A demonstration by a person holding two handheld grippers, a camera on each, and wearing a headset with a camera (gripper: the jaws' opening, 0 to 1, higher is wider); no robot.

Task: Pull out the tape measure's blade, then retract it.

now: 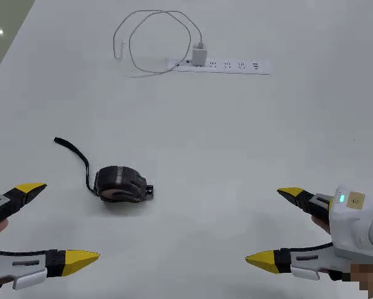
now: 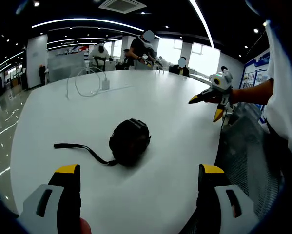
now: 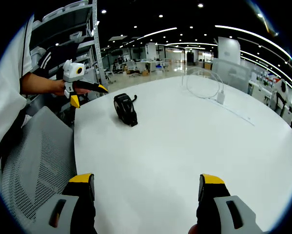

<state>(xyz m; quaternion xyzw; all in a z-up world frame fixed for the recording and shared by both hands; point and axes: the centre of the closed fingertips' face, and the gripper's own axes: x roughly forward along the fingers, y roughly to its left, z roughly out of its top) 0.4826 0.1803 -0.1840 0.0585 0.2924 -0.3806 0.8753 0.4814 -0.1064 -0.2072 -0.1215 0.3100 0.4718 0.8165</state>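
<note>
A dark grey tape measure (image 1: 120, 184) lies on the white table (image 1: 236, 124), its black wrist strap (image 1: 74, 152) trailing up and left. Its blade is inside the case. My left gripper (image 1: 43, 221) is open at the lower left, a short way left of and nearer than the tape measure (image 2: 130, 140), with nothing between its yellow-tipped fingers. My right gripper (image 1: 275, 226) is open at the lower right, well apart from the tape measure (image 3: 125, 108). The right gripper (image 2: 209, 105) shows in the left gripper view, and the left gripper (image 3: 87, 93) in the right gripper view.
A white power strip (image 1: 226, 65) with a plugged-in charger (image 1: 199, 55) and a looped white cable (image 1: 150, 40) lies at the far side of the table. A grey mesh chair (image 3: 33, 161) stands by the table's near edge. People stand in the background.
</note>
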